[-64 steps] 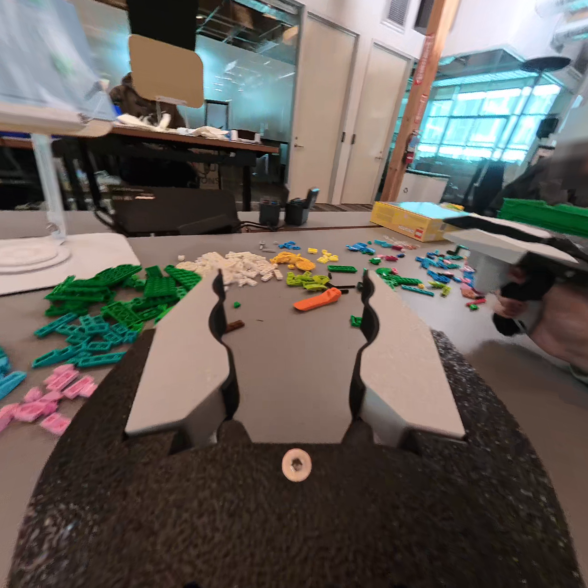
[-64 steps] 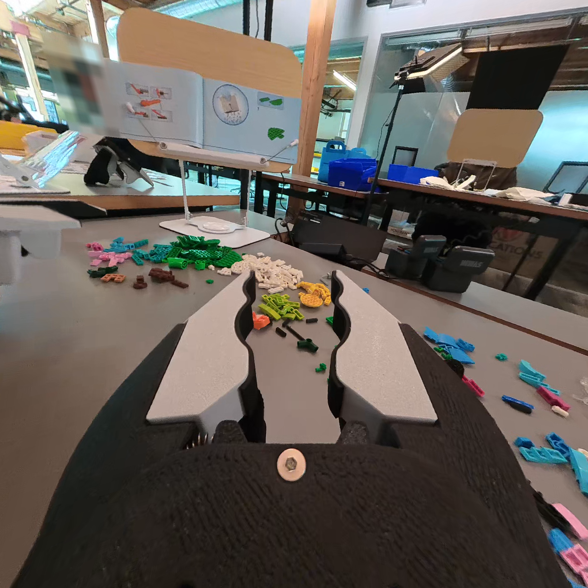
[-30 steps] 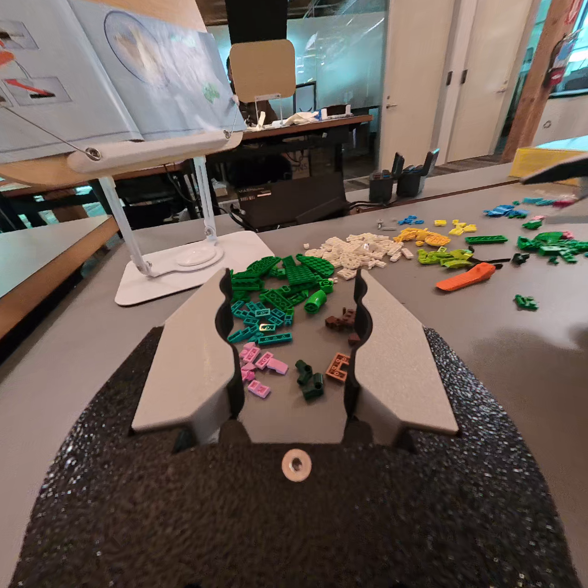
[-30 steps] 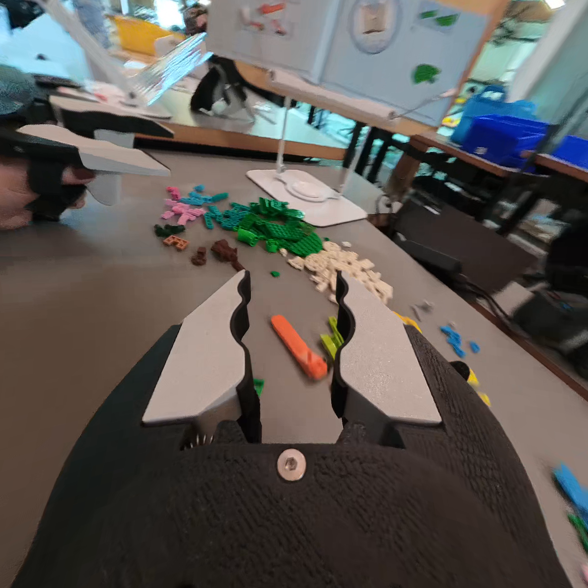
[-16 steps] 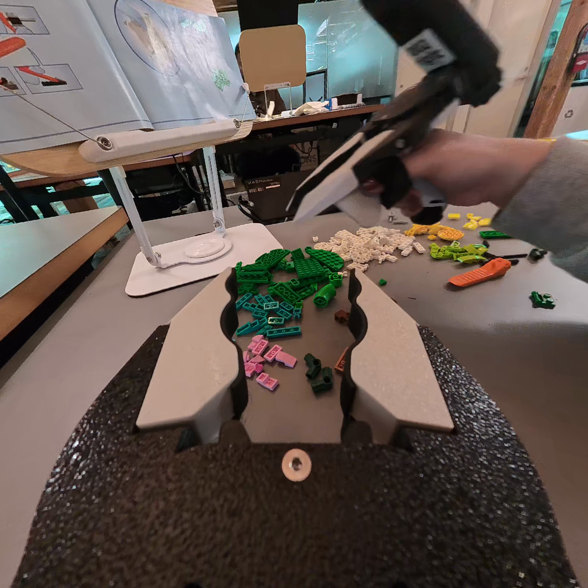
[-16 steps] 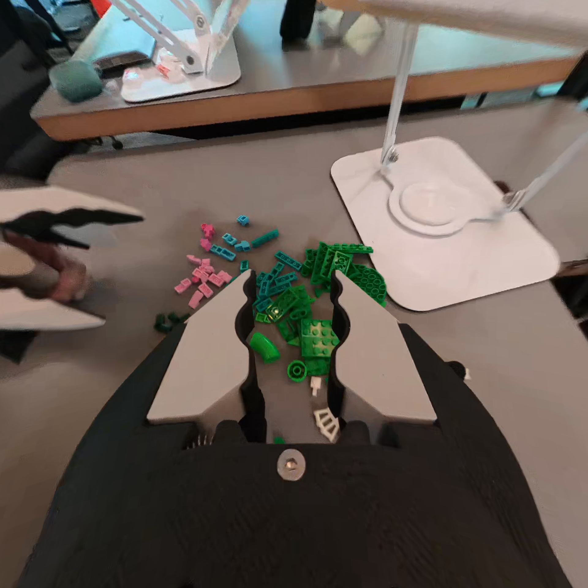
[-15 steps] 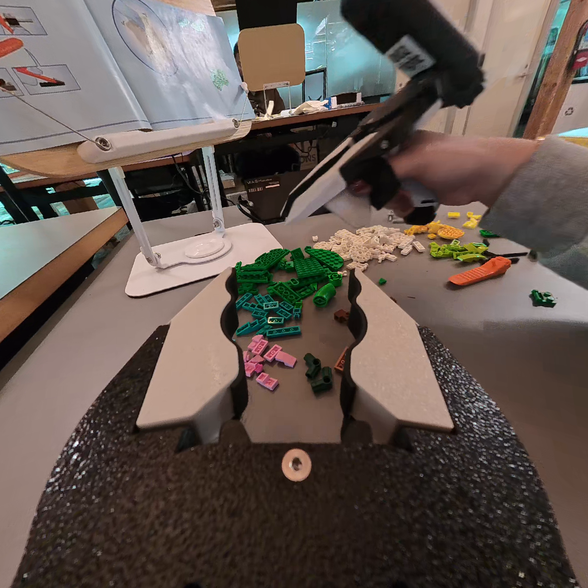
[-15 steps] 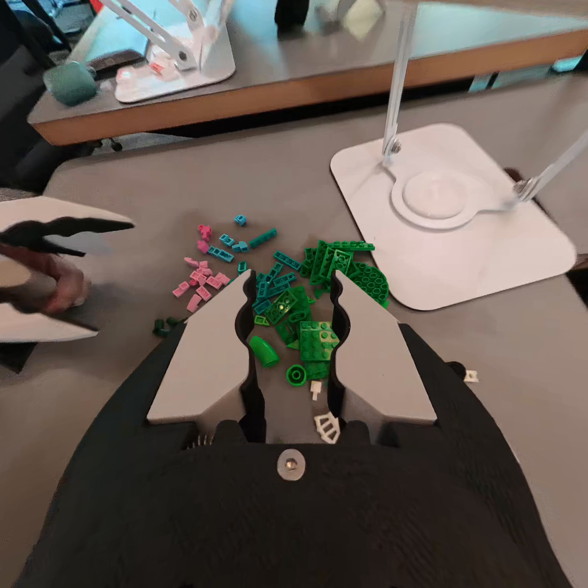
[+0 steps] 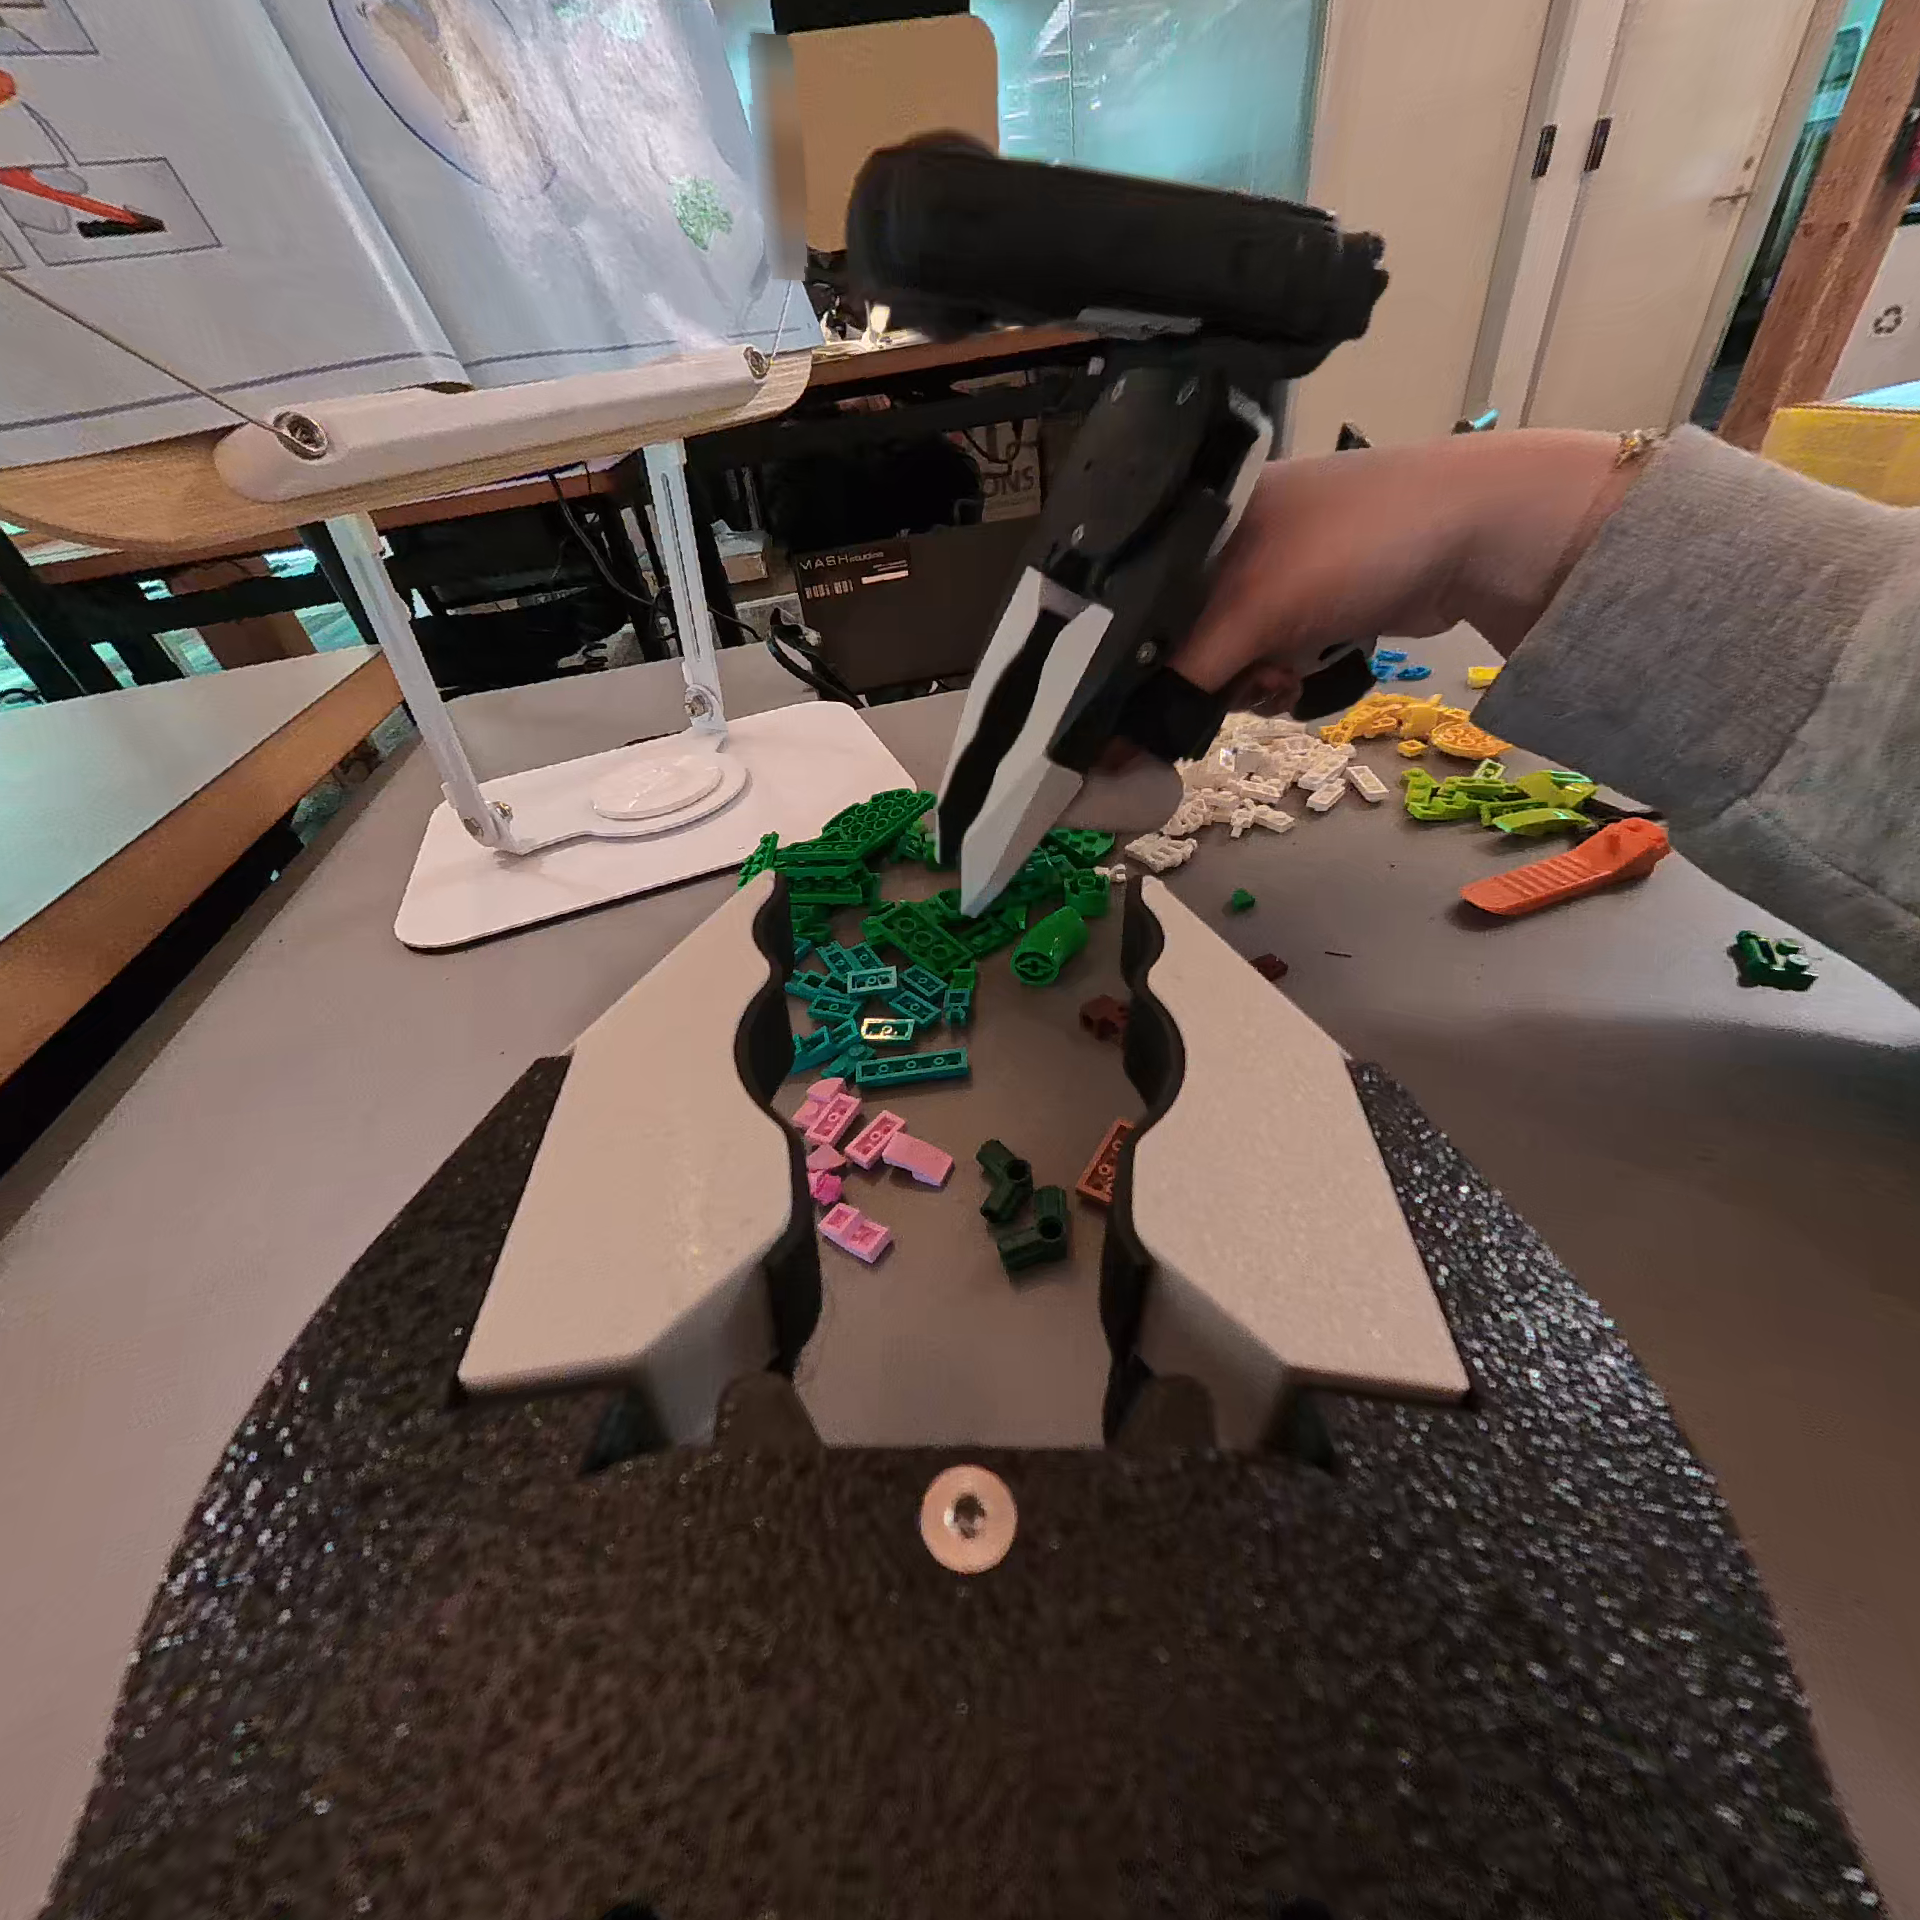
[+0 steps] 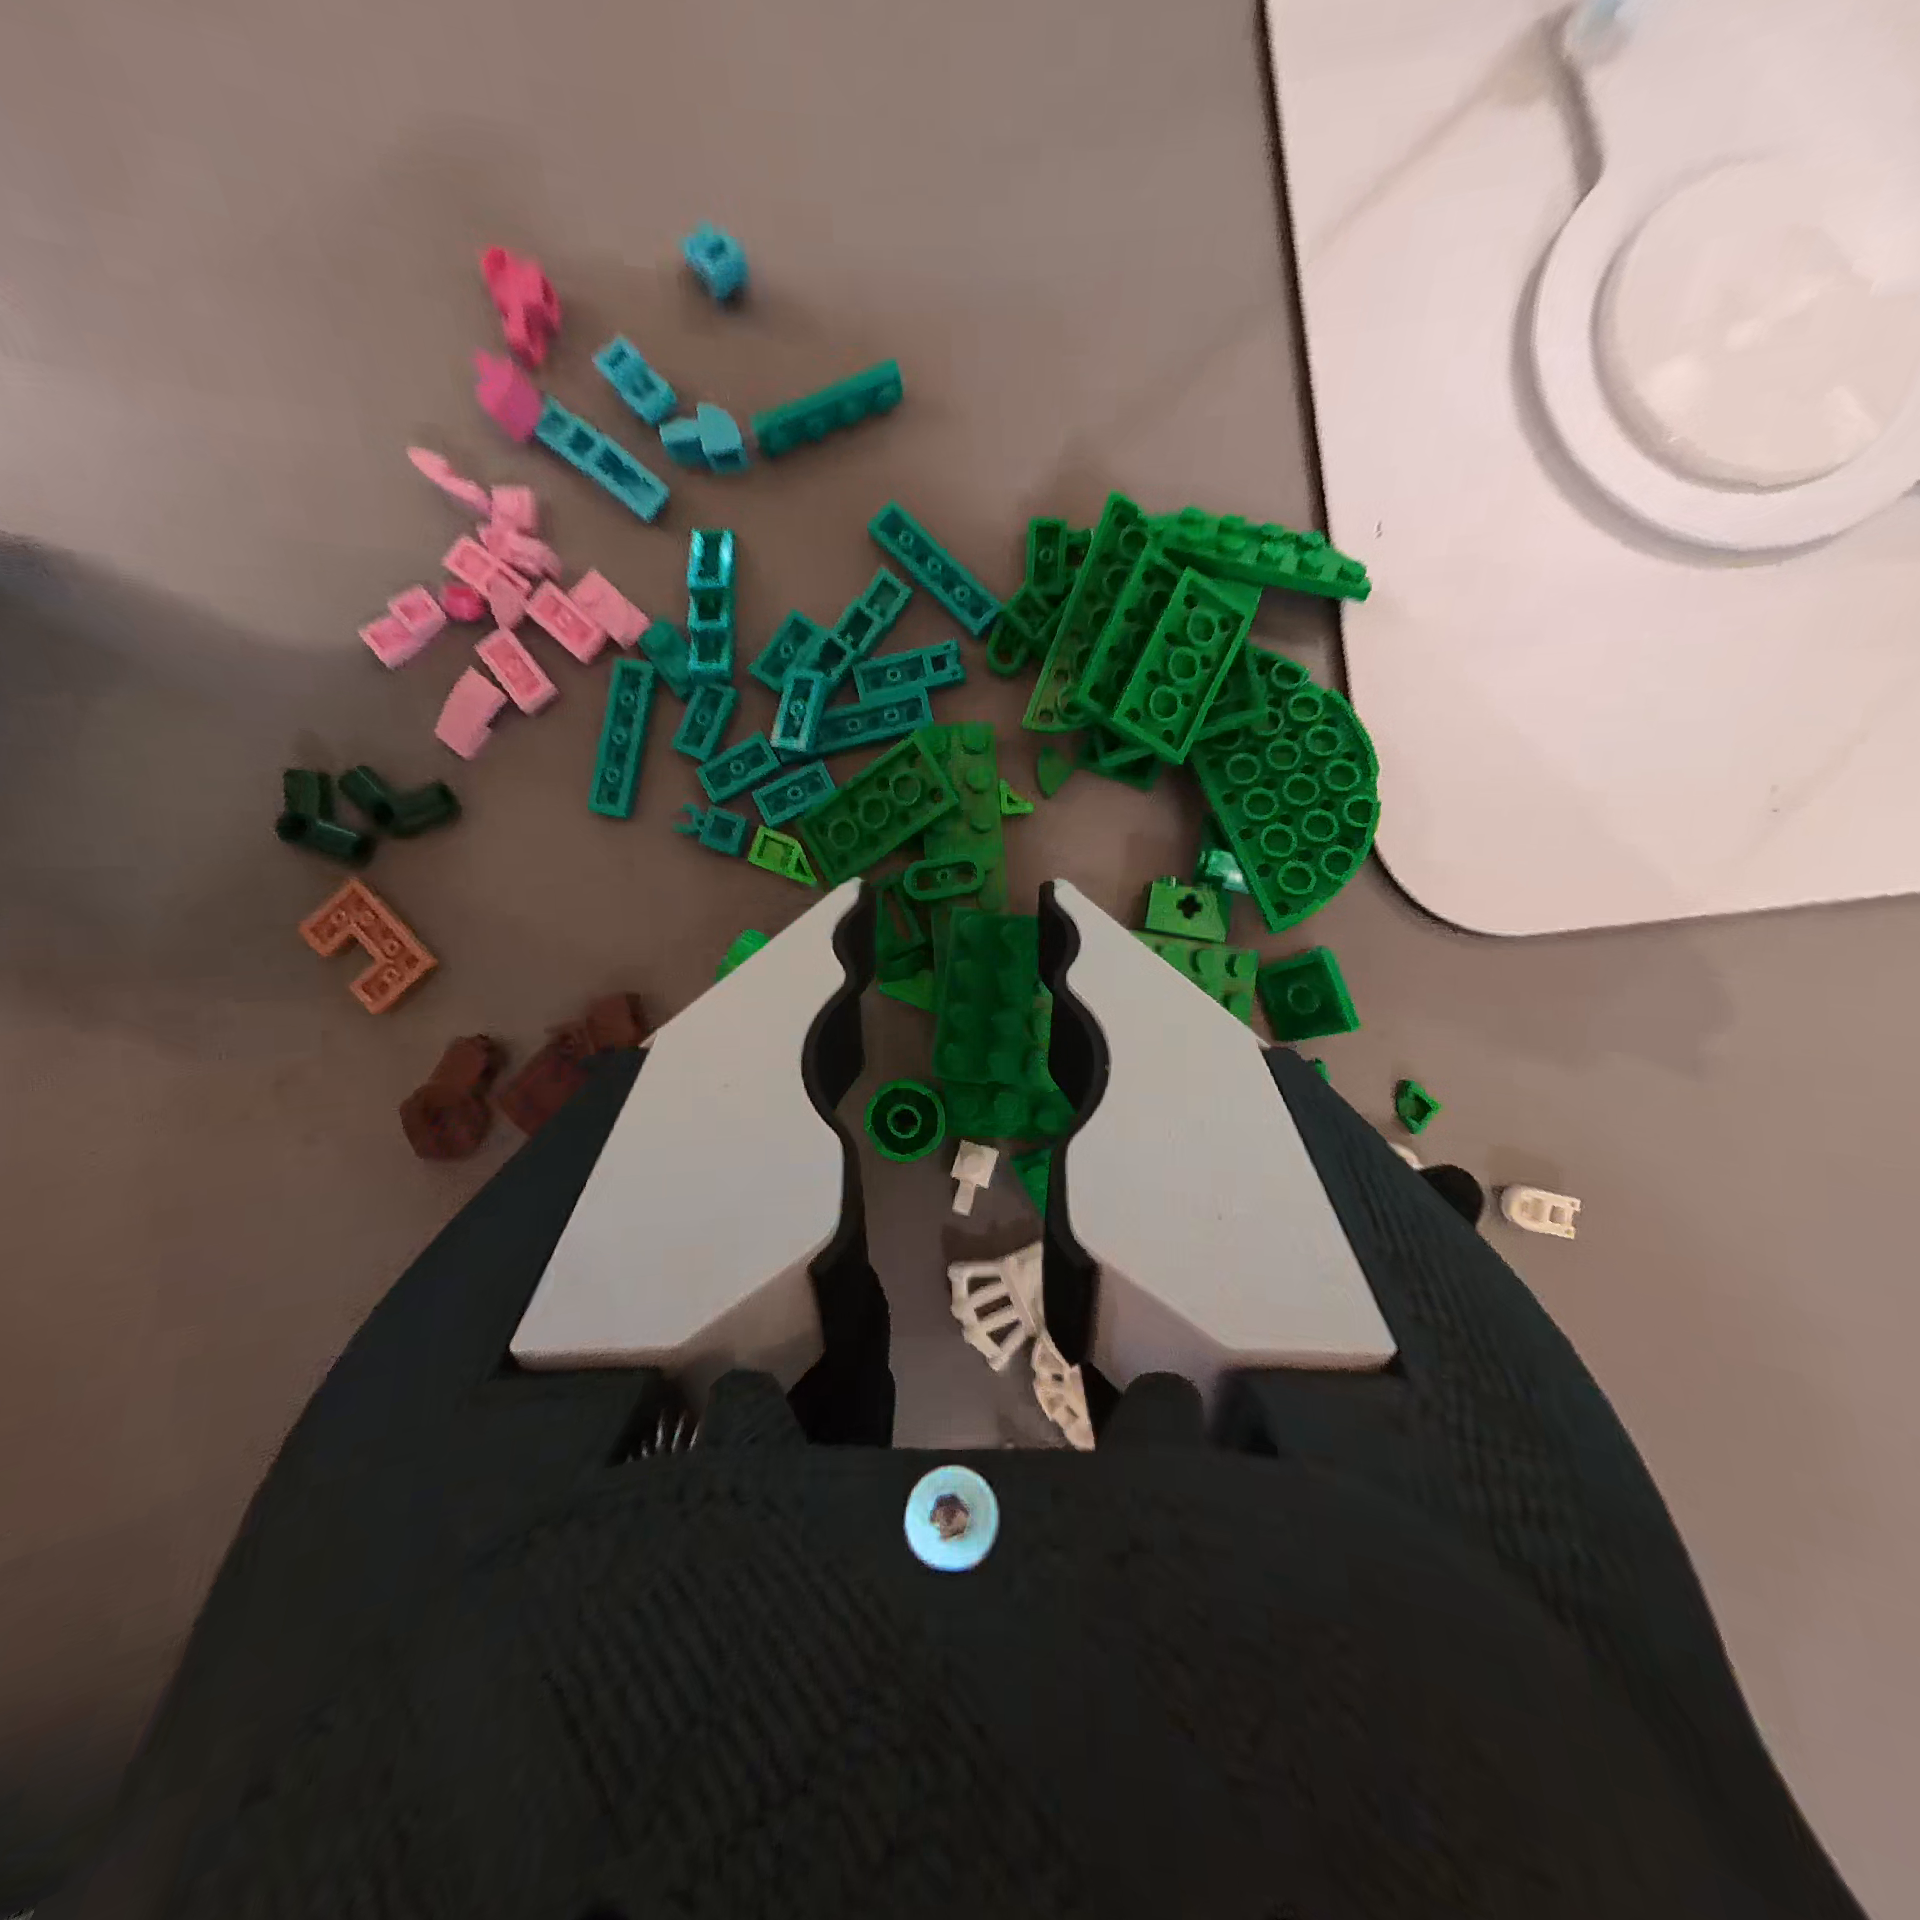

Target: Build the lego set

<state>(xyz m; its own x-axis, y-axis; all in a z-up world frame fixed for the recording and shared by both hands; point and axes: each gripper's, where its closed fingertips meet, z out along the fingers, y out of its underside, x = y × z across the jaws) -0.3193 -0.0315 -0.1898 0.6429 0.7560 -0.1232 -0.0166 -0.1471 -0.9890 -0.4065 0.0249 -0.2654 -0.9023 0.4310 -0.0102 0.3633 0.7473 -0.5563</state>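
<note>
A white stand base (image 9: 634, 821) is sitting toward the bench's (image 9: 260, 1049) far left edge, holding an open booklet (image 9: 343, 197) above it. Just beside the base, green bricks (image 10: 1195, 665) are lying heaped, with teal bricks (image 10: 790, 665) and pink bricks (image 10: 509, 613) spreading leftward. White bricks (image 9: 1257, 779), yellow bricks (image 9: 1413, 722) and an orange tool (image 9: 1564, 878) are lying toward the far right edge.
</note>
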